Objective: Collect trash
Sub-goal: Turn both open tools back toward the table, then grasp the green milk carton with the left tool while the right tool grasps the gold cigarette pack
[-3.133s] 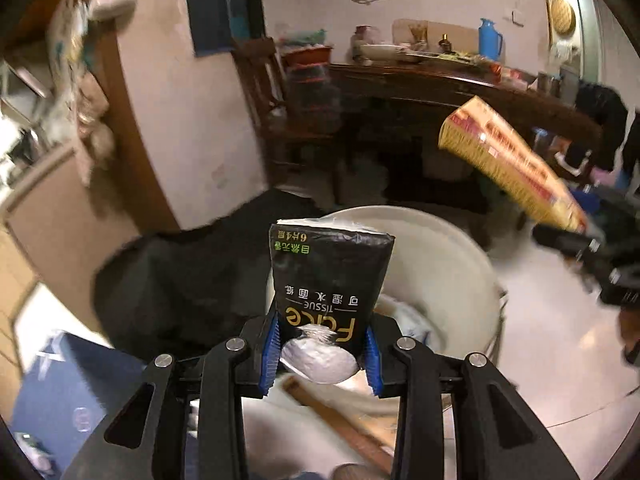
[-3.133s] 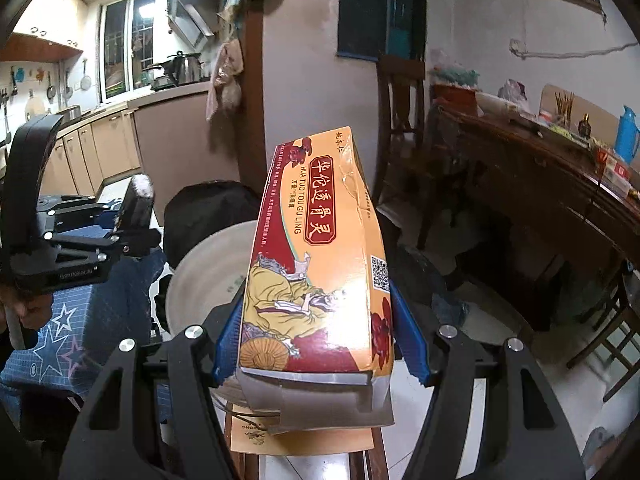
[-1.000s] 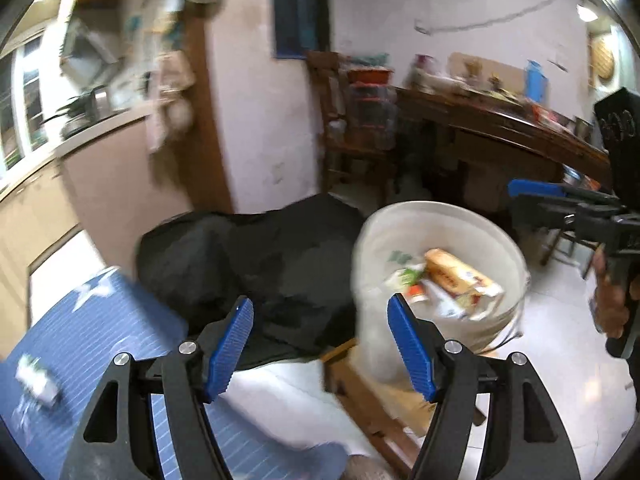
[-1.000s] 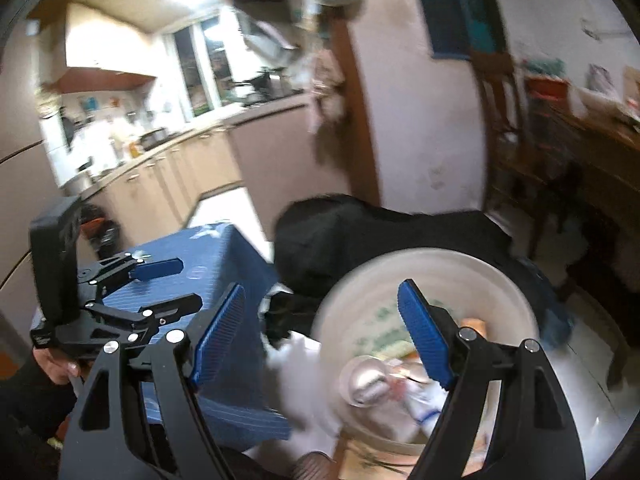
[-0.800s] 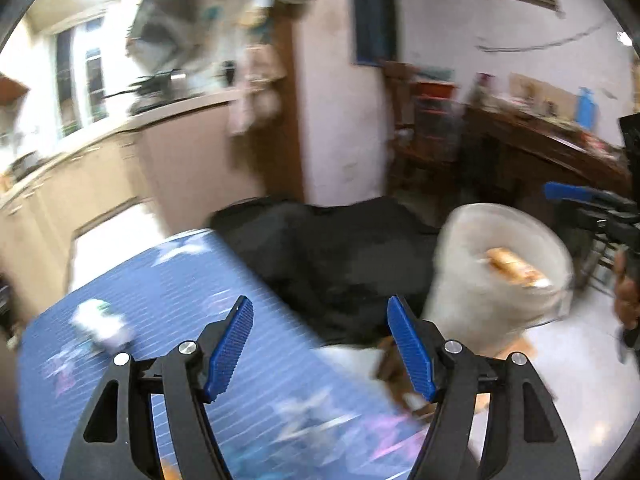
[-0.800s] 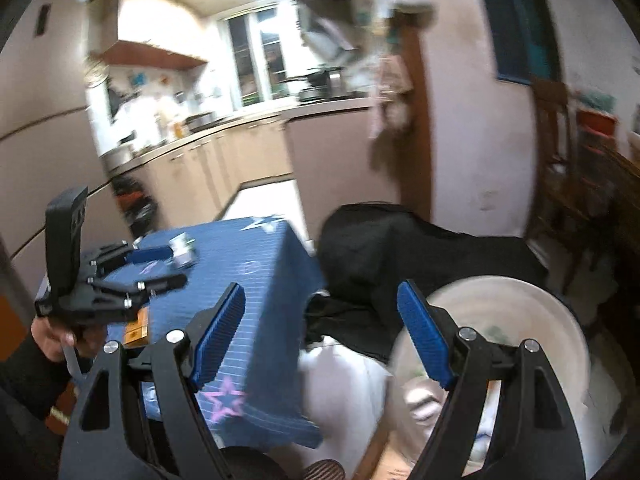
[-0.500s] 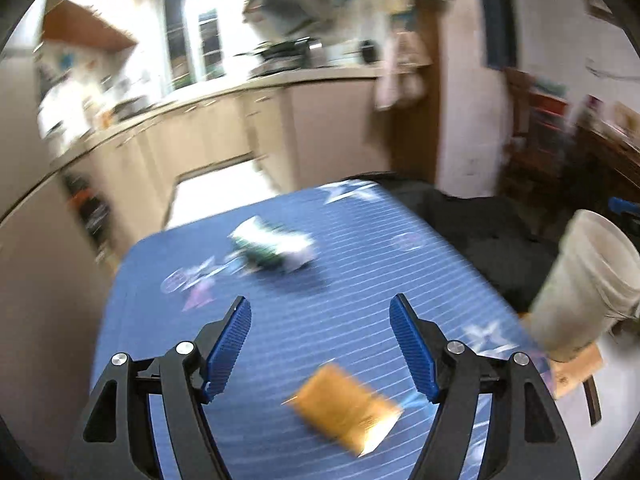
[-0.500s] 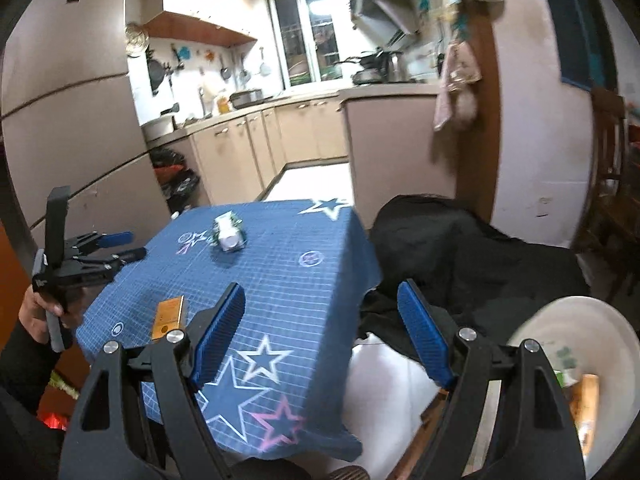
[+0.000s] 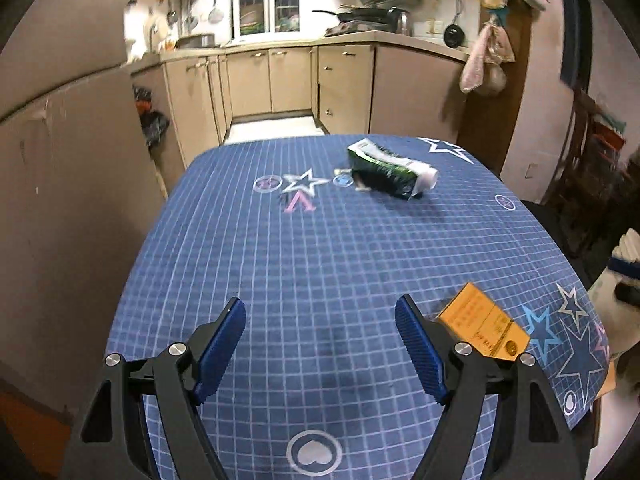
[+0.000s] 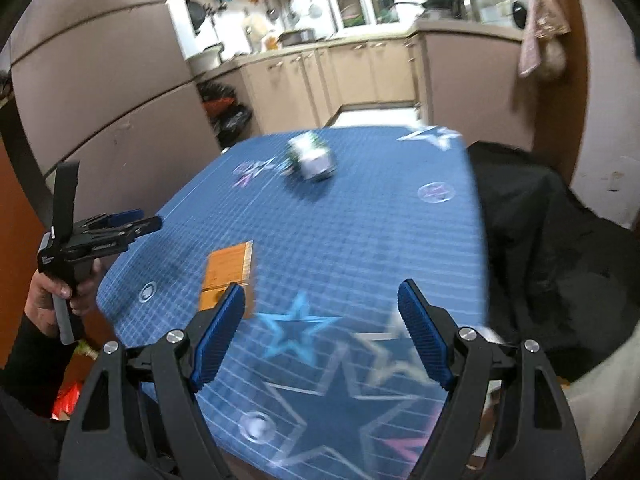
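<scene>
The left gripper (image 9: 320, 344) is hovering over the near edge of the desk (image 9: 280, 264), its blue fingers (image 9: 219, 344) spread wide and holding nothing. The right gripper (image 10: 320, 336) is likewise hanging above the desk's near right corner with fingers (image 10: 424, 340) wide and empty. An orange flat packet (image 9: 482, 326) is lying on the blue star-patterned cloth near the desk's right edge, just beside the left gripper's right finger. Farther off, a green and white crumpled wrapper (image 9: 390, 170) is resting on its side toward the far edge, well apart from the packet. In the right wrist view the wrapper (image 10: 312, 158) is showing blurred.
</scene>
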`<state>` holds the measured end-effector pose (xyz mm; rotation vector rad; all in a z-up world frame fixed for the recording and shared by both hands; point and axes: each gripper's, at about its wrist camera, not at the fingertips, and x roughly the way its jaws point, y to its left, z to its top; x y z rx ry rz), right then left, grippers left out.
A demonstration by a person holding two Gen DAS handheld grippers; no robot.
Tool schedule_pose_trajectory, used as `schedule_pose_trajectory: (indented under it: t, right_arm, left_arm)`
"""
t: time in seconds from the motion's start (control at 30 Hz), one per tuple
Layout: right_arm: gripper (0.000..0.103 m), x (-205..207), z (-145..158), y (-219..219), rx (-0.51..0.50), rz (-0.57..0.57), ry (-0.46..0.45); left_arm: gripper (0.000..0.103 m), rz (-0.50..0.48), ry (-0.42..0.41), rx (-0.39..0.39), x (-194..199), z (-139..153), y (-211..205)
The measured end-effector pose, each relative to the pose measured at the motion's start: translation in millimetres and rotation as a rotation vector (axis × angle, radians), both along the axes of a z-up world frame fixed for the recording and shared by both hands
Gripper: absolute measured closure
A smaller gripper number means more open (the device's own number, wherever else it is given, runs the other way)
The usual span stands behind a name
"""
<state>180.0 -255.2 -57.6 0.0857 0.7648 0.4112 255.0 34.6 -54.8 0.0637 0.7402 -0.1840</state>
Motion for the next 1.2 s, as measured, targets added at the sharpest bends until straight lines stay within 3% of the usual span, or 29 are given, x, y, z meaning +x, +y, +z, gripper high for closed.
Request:
schedule_pose_trajectory:
  t: [0.07, 0.2, 0.47, 0.67, 0.77, 0.97, 1.2]
  right_arm:
    - [0.026, 4.7, -6.8, 17.0, 0.007, 0.024, 0.016]
    - [0.008, 12.0, -16.7, 56.2, -0.002, 0.086, 0.019]
    - [0.006, 37.9, -36.3, 104.2, -0.075, 0.148, 0.054]
    - [0.032, 44.5, -56.5, 119.3, -0.139, 0.186, 0.096]
    - [0.046, 42.5, -58.0, 121.4, -0.168, 0.171, 0.064]
    - [0.049, 40.8, -56.0, 108.4, -0.078, 0.153, 0.072]
    - [0.049, 26.5, -31.5, 76.6, -0.018, 0.087, 0.006]
  left_arm:
    - [0.024, 0.012, 0.012, -0.028, 1.8, -5.2, 8.5]
    - [0.023, 0.038, 0.019, -0.045, 4.5, -10.6, 19.8]
    - [0.023, 0.046, 0.025, -0.076, 15.9, -12.6, 26.1]
    - [0.022, 0.052, 0.02, -0.079, 29.3, -10.3, 25.6]
    - [0.022, 0.043, 0.039, -0.084, 40.9, -9.9, 18.8]
    - [0.016, 0.047, 0.036, -0.103, 75.3, 0.0, -10.2]
    - [0.015, 0.031, 0.068, -0.129, 127.6, 12.1, -41.9]
